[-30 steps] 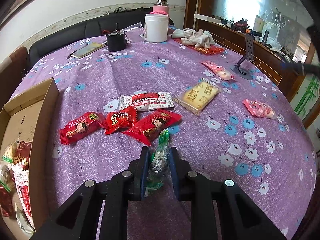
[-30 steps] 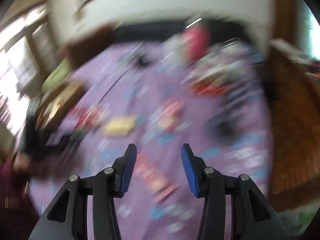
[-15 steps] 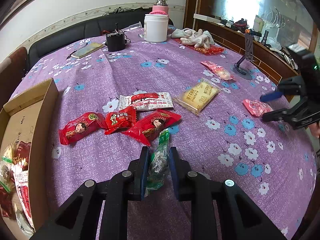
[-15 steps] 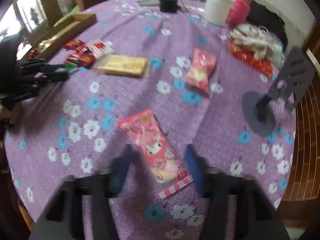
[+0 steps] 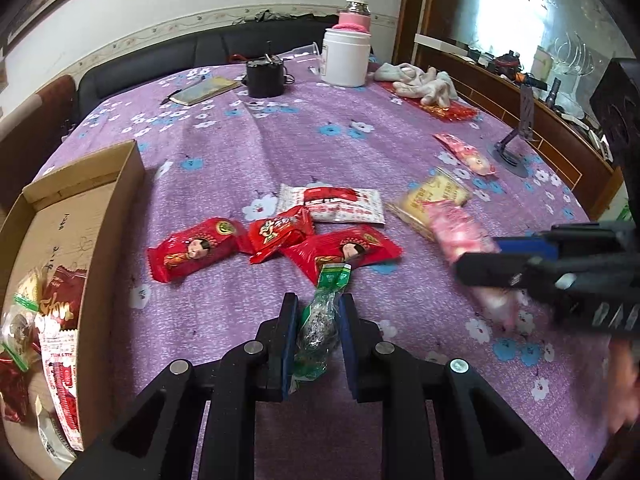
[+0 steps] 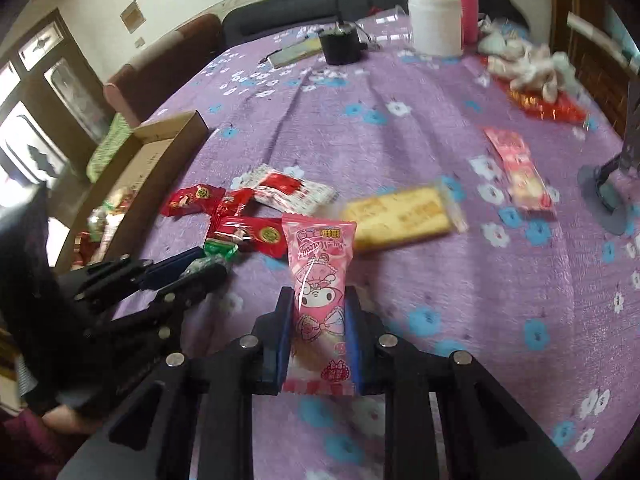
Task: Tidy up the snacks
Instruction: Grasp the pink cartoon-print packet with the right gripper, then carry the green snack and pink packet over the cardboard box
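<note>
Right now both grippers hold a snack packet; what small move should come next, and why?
Probably carry the left gripper with its green packet sideways over the cardboard box and release it there. It sits closer to the box, which already holds snacks. The right gripper, clamped on the pink packet, can follow.

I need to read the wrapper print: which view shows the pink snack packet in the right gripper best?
The right wrist view. The pink snack packet stands sharp between the right gripper's closed jaws, its cartoon print facing the camera. In the left wrist view the packet is a motion-blurred pink smear, partly hidden by that gripper.
</note>
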A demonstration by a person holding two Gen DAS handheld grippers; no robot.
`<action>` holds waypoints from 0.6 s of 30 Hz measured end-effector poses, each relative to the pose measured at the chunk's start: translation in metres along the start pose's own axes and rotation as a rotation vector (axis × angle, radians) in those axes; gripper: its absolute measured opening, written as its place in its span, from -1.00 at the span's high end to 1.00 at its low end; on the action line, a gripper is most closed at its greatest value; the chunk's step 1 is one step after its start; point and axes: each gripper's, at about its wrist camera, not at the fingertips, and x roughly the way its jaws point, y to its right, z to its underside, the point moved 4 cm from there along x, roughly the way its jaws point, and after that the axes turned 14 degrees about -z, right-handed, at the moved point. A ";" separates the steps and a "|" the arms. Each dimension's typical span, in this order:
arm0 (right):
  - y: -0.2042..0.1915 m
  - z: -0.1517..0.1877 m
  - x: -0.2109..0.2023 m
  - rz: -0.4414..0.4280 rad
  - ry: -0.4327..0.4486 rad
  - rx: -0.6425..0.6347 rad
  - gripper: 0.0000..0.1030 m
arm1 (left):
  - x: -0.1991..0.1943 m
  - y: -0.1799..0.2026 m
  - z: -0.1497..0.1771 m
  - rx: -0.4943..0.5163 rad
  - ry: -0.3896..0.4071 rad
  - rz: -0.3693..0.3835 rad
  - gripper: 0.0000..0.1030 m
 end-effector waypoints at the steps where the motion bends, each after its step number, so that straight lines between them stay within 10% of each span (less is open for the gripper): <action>1: -0.006 0.001 0.005 0.014 0.007 -0.013 0.57 | 0.000 0.000 0.000 0.003 0.001 -0.007 0.61; 12: -0.021 0.016 0.021 0.090 0.056 -0.163 0.58 | 0.000 0.004 0.000 0.036 0.012 -0.033 0.61; 18: -0.030 0.008 -0.001 -0.017 0.199 -0.168 0.59 | -0.013 -0.003 -0.006 -0.003 0.080 -0.056 0.61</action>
